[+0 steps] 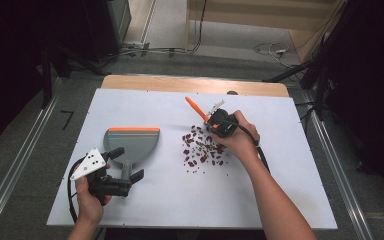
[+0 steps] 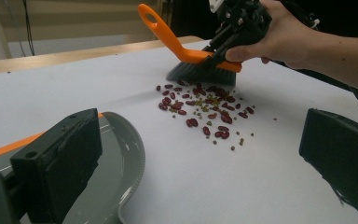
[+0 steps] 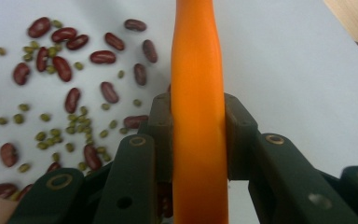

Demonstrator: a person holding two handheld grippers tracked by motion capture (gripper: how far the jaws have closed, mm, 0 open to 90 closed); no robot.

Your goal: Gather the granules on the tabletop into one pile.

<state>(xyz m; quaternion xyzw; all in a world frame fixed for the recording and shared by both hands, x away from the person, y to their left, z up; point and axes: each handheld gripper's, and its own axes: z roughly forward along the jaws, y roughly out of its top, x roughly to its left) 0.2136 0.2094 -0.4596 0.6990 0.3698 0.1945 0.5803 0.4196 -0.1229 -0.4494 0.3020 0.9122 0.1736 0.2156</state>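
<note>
The white tabletop [image 1: 280,190] carries everything; your grey dustpan [image 1: 131,143] lies well to the left of the bean pile, its handle between the gaping jaws of your left tool [image 1: 124,169], which grips nothing. Your right tool [image 1: 215,121] is clamped tight on the orange brush [image 2: 191,58]; its bristles touch the pile's far edge; the beans [image 2: 205,107] lie scattered, red and small green.

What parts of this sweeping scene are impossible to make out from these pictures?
- Brush bristles: right gripper view, hidden under the orange handle and the jaws.
- Dustpan: left gripper view, cut off by the bottom edge and covered by a jaw.
- Small green beans: high view, too small.
</note>
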